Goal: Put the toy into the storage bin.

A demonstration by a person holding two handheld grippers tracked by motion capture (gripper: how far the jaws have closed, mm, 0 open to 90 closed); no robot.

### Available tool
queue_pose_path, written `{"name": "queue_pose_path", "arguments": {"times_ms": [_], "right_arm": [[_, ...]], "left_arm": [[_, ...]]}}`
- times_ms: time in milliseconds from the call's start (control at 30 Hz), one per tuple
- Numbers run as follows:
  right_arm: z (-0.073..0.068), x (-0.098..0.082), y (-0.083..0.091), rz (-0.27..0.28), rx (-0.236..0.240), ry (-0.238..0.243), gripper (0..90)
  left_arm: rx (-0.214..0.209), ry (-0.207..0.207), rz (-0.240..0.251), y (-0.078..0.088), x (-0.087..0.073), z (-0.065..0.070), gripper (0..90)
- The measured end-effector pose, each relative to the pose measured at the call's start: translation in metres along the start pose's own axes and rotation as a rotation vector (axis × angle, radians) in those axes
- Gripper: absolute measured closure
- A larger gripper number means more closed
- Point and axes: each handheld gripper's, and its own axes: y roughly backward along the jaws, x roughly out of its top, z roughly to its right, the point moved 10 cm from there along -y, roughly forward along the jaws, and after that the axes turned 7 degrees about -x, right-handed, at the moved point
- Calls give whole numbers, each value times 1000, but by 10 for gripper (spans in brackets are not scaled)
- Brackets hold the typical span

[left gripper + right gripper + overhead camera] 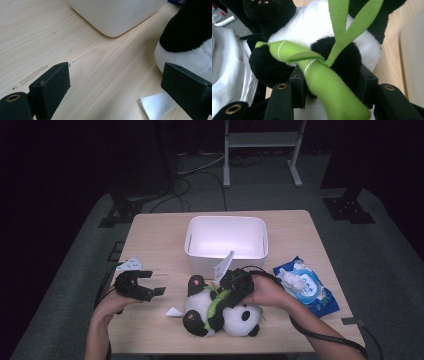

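Black-and-white plush, with a green felt bamboo stalk (332, 90) sewn across its belly, makes up the panda toy (220, 312) that lies on the pale wooden bench (150, 320), just in front of the white bin (226, 242) and beside the blue wipes pack (306, 287). The toy is stretched out across the bench, its long axis running roughly left to right in the high view, head toward the right and a black foot toward the left. The right gripper (231, 295) is set down on it from above and from the bin side, and in the right gripper view the stalk and the dark arm beneath it are seen between the two black jaws, which bracket the plush closely on both sides; the pads appear to be pressed into the fur, so the toy is judged to be pinched at mid-body. The left gripper (150, 287) is held well apart to the left, its jaws spread wide over bare wood, with the panda's foot and a white paper scrap (156, 105) at the edge of its view. The right hand is therefore the nearer by far, and the bin lies directly behind the toy, so a lift followed by a short carry away from the person is what the next move seems to call for.
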Motion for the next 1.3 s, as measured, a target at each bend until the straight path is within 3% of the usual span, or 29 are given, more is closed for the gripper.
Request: {"name": "queue_pose_path", "arguments": {"times_ms": [667, 1300], "right_arm": [[-2, 17, 25, 21, 2, 23, 516], [-6, 42, 72, 30, -34, 61, 516]], "left_arm": [[15, 11, 16, 7, -2, -5, 74], [11, 24, 19, 7, -5, -8, 74]]}}
